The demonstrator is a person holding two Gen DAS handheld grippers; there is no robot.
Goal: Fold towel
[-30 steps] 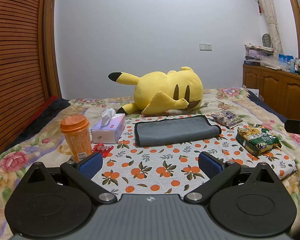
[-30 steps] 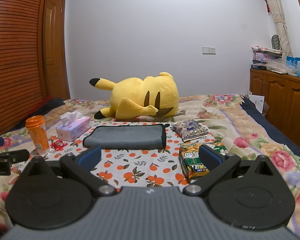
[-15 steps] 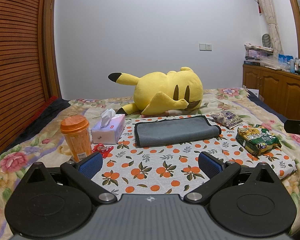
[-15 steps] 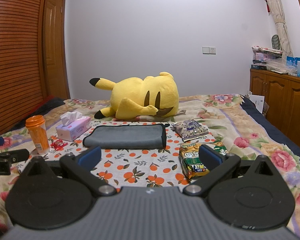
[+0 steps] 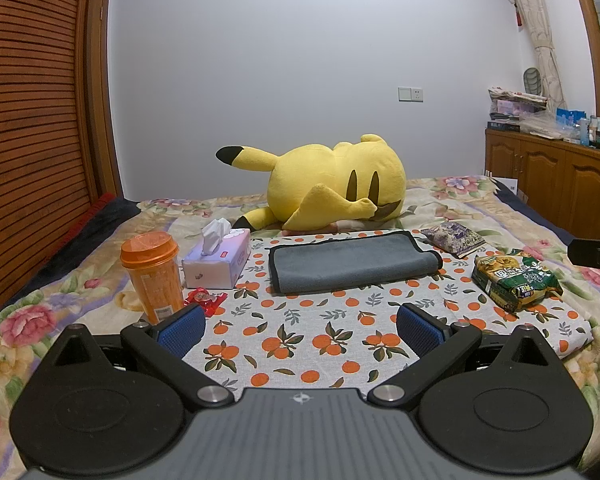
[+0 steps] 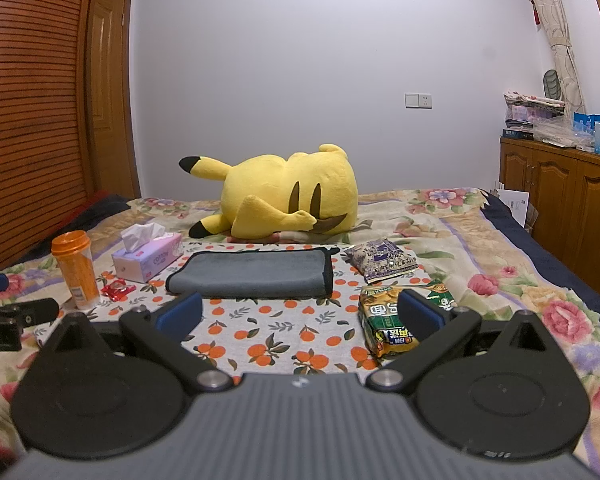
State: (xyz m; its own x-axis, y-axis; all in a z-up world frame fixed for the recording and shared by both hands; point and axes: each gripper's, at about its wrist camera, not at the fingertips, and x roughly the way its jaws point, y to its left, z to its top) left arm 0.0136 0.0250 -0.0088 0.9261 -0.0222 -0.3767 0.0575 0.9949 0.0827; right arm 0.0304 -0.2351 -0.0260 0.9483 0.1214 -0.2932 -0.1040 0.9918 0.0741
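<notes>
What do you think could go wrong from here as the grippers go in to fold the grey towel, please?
1. The towel lies on a loose orange-print cloth; a deep pinch by the open left gripper may grab both layers.
2. The tissue box and orange cup stand close to its left end, so that gripper could knock them.
3. The green snack bag sits right at the open right gripper and may be pushed or snagged.

Left gripper (image 5: 298, 324), right gripper (image 6: 300, 314): jaws spread, empty.
</notes>
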